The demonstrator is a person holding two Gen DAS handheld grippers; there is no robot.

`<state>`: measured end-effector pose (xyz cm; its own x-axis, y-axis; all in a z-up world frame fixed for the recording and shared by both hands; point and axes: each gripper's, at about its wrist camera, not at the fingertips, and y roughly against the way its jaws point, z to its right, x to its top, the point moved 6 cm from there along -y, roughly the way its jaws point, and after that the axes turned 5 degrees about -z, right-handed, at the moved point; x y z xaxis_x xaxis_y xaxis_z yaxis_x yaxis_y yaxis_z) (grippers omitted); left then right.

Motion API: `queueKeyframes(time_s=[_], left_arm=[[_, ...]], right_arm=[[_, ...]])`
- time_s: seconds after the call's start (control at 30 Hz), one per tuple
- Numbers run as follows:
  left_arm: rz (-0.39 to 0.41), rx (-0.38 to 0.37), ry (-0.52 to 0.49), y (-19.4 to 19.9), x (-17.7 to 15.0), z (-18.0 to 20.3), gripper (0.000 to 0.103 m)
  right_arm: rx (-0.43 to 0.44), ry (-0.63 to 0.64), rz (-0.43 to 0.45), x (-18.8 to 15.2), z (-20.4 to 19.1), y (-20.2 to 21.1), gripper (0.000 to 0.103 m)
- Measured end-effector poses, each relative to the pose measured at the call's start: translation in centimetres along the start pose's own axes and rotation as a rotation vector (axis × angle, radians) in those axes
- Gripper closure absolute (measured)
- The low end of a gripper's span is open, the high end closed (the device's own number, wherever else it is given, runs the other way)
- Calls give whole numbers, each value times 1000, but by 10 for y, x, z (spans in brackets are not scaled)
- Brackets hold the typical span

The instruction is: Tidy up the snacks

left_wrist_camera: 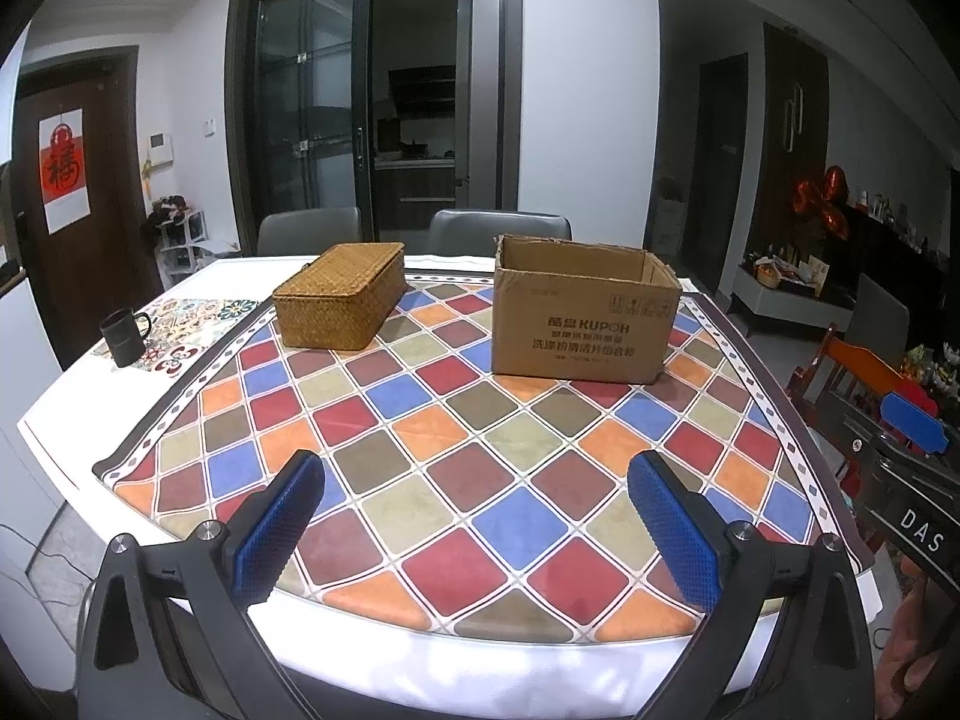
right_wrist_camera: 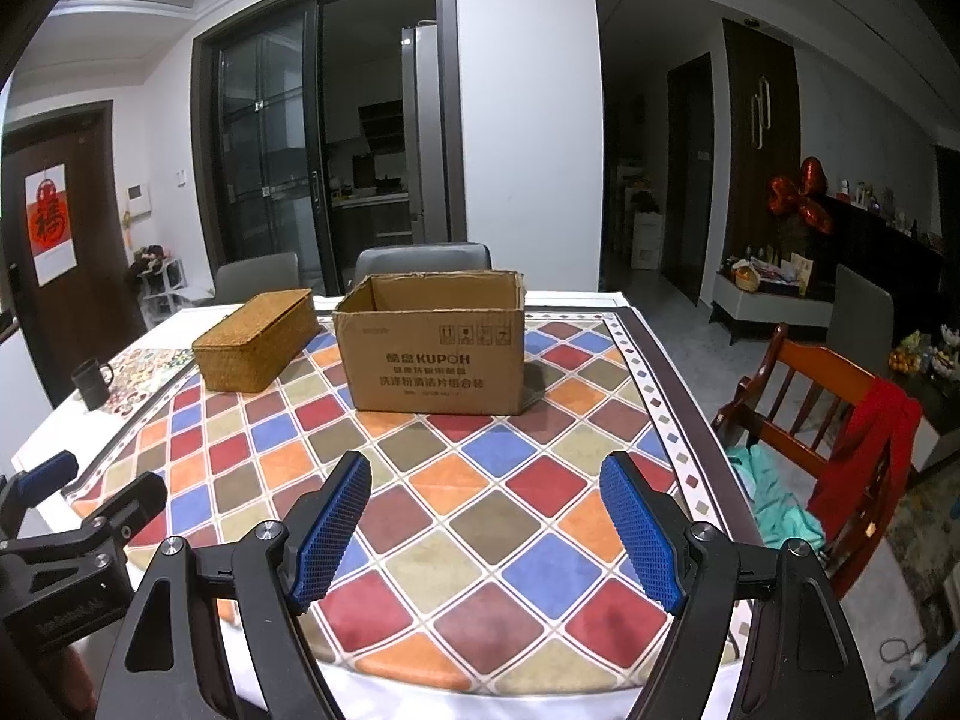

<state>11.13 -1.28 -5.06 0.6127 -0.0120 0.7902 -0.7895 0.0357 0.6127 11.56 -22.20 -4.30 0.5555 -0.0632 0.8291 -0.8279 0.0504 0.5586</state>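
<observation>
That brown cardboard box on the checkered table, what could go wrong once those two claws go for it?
The open-topped brown cardboard box looks light, so a push from the open right gripper might slide it across the checkered tablecloth. What is inside is hidden from here, so reaching in would be partly blind. The lidded woven wicker basket sits close beside it, and the open left gripper could bump it.

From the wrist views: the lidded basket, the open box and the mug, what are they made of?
Lidded basket: woven natural fibre, probably rattan or seagrass; tan, matte, a tight plaited weave shows on lid and sides.
Open box: corrugated cardboard, plain brown with dark print; the top edges look ragged.
Mug: dark and matte, probably ceramic; too small to be sure.
</observation>
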Motion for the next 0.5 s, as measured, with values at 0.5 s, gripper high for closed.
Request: queueKeyframes(time_s=[0.5], left_arm=[[9,10,5,3,2,1,0]], right_arm=[[1,-1,0,0,0,0,23]])
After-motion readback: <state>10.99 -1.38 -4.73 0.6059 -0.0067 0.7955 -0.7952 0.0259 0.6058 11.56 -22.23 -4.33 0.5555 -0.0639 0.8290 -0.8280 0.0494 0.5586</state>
